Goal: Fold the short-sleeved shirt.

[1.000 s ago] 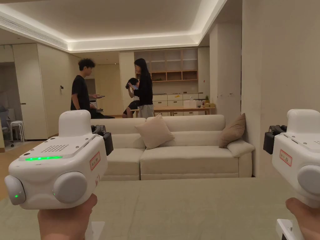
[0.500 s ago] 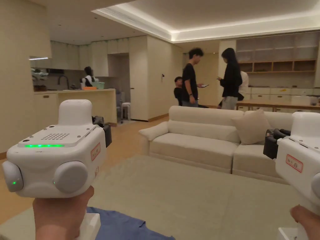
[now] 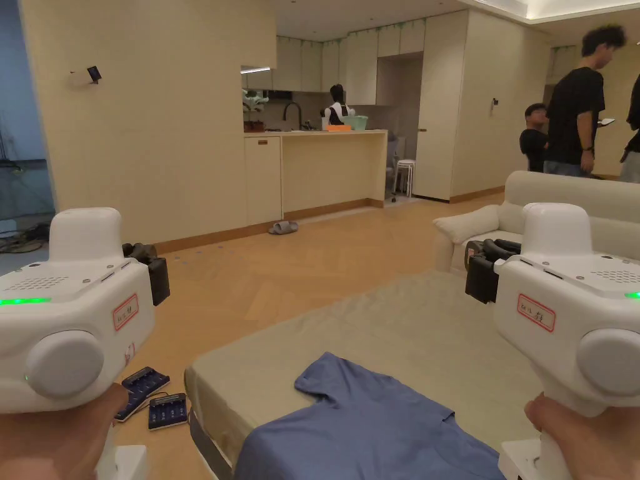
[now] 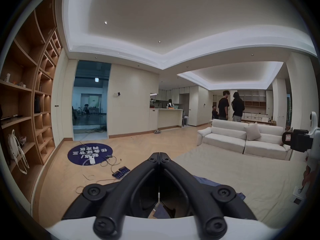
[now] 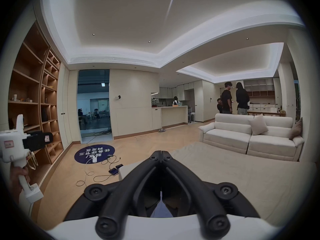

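On the pale green bed [image 3: 400, 325] in front of us lies the blue shirt [image 3: 369, 431], spread flat near the bed's near left corner, one short sleeve pointing toward the wooden floor [image 3: 294, 262]. Nothing touches it.

We hold both grippers up in the air above it, well clear of the cloth. Our left gripper [image 4: 159, 154] has its jaws pressed together with nothing between them, as the left gripper view shows; a bit of the shirt peeks out on either side below them. Our right gripper [image 5: 161, 152] is likewise closed on nothing, its tips meeting over the bed's edge.

On the floor just beside the bed's left corner sit two dark chargers [image 3: 153, 400] with cables [image 5: 97, 171] trailing to a round blue floor mat [image 5: 94, 154]. Beyond the bed stands a cream sofa [image 5: 249, 138] with cushions. Behind it two people [image 4: 231, 106] stand facing each other, a third sits beside them, and another is at the kitchen counter [image 3: 325, 165]. Wooden shelves [image 4: 29, 105] line the left wall.
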The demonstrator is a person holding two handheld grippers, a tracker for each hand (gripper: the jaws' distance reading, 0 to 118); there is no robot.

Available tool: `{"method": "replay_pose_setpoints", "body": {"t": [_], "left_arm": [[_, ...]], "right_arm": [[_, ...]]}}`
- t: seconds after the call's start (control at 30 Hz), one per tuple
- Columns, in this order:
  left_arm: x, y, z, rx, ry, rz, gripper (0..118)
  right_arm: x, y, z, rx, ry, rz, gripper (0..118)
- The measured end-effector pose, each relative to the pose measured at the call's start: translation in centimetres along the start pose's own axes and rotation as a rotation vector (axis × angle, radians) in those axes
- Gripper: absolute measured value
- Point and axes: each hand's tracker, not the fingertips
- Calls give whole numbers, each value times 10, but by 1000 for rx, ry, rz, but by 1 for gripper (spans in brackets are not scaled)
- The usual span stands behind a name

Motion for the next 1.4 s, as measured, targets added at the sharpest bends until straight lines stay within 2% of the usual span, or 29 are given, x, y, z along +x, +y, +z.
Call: {"method": "replay_pose_setpoints", "body": {"t": [0.17,0.3,0.33,0.4,0.43,0.5,0.6,0.73,0.77,0.83,0.9,0.93,0.97,1.0,1.03,1.1,1.17,1.23,1.3,1.37,1.4], "left_arm": [[46,-36,-80,-167,-157,47,0],[105,-84,-165,-394,-367,109,1],[119,-99,-189,-473,-420,132,19],[156,-131,-235,-645,-517,119,104],[175,-152,-258,-721,-548,109,116],[200,-186,-309,-766,-516,94,117],[241,-248,-368,-923,-484,-11,117],[274,-324,-407,-1113,-404,-46,117],[279,-342,-397,-1125,-380,-48,117],[286,-360,-406,-1140,-375,-47,116],[295,-373,-386,-1087,-330,-157,116],[301,-371,-379,-1035,-342,-234,111],[305,-372,-375,-1017,-331,-255,104],[303,-368,-371,-992,-334,-231,91],[302,-365,-358,-987,-347,-190,63],[297,-354,-352,-952,-338,-195,1],[281,-351,-351,-945,-297,-180,1],[271,-342,-345,-983,-337,-51,1],[276,-322,-338,-923,-354,-60,1],[279,-297,-331,-903,-369,63,1],[282,-283,-325,-881,-389,107,1]], "right_arm": [[33,-25,-19,-41,-72,20,0],[73,-49,-27,-97,-141,-18,0],[85,-56,-30,-103,-157,-24,0],[104,-67,-32,-136,-203,-18,0],[114,-74,-33,-145,-218,-20,0],[132,-87,-35,-173,-248,-30,0],[156,-107,-36,-224,-294,-31,0],[181,-134,-37,-288,-340,-21,0],[187,-139,-37,-299,-342,-27,0],[198,-150,-39,-323,-357,-51,0],[205,-159,-40,-335,-364,-64,0],[209,-162,-40,-338,-367,-71,0],[211,-165,-40,-346,-368,-77,0],[212,-167,-39,-351,-368,-79,0],[214,-169,-37,-351,-367,-84,0],[216,-171,-33,-347,-376,-91,0],[219,-171,-26,-335,-376,-120,0],[220,-170,-17,-329,-379,-131,0],[221,-169,-7,-321,-387,-120,0],[227,-164,4,-315,-400,-135,0],[231,-160,12,-303,-402,-174,0]]}}
